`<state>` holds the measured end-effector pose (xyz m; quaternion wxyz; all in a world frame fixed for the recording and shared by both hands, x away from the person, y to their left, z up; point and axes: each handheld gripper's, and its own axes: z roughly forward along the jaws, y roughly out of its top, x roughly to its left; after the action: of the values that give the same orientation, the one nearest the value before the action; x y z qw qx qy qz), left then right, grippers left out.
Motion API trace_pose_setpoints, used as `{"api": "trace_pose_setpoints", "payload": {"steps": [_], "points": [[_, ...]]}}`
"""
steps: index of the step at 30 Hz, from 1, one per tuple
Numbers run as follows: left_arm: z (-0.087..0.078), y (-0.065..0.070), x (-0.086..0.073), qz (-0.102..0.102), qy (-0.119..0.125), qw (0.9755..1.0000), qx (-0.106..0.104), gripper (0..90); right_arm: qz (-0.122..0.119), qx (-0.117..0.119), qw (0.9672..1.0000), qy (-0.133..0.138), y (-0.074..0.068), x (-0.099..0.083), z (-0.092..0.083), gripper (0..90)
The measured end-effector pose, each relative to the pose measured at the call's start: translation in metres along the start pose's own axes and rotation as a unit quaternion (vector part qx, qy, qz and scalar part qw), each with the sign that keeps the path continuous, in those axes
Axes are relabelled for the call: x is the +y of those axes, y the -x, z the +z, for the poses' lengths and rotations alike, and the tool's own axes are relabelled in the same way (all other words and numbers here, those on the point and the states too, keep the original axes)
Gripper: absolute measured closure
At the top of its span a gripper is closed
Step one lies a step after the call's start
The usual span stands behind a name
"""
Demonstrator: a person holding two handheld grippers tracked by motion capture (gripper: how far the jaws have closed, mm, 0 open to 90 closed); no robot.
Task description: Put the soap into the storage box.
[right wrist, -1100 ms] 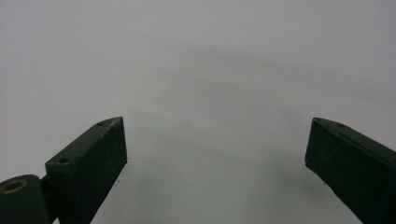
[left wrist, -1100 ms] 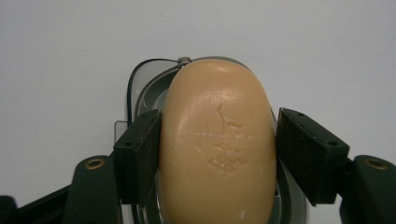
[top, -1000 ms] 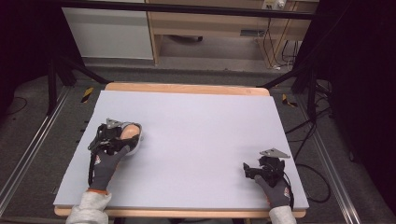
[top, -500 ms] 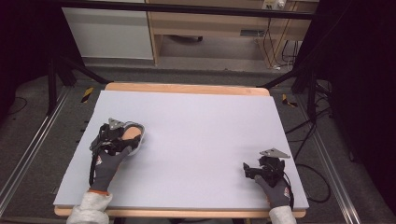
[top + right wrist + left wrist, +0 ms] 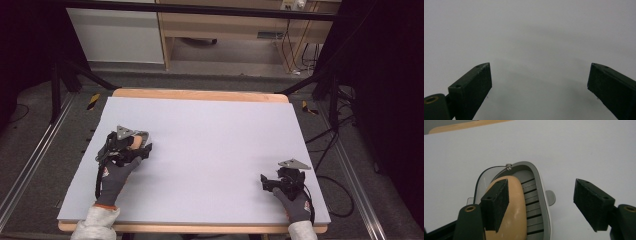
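white table (image 5: 210,150) bears one egg (image 5: 511,212), one slicer (image 5: 536,195); two grippers gape, empty.

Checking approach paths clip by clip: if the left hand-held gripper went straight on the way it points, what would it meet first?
The left hand-held gripper, jaws open, would likely meet the grey slotted egg slicer holding a tan egg, directly ahead; depth is unclear.

A tan egg-like lump (image 5: 511,212) lies in a grey slotted slicer (image 5: 536,195), perhaps.

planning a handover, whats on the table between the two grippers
Nothing: in the high view the table is bare from the left gripper, over the egg slicer, to the right gripper.
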<state>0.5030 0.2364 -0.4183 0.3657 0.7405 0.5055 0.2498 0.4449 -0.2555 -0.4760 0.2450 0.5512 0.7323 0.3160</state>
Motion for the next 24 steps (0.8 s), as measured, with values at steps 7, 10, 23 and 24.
{"api": "trace_pose_setpoints", "payload": {"steps": [7,10,23,24], "points": [[-0.009,0.009,-0.002,0.002,0.015,0.9992,-0.037,30.5,0.002,-0.001,1.0000,0.002,0.001,0.000,-0.001,5.8],[-0.013,0.016,-0.006,0.007,0.015,0.9983,-0.055,31.4,0.005,-0.001,1.0000,0.003,0.001,-0.001,-0.001,5.7],[-0.020,0.030,-0.031,0.028,-0.007,0.9963,-0.081,32.4,0.008,0.003,1.0000,0.005,0.003,-0.002,-0.003,5.8],[-0.021,0.031,-0.033,0.030,-0.007,0.9961,-0.082,32.4,0.007,0.002,1.0000,0.006,0.004,-0.002,-0.003,5.7]]}}
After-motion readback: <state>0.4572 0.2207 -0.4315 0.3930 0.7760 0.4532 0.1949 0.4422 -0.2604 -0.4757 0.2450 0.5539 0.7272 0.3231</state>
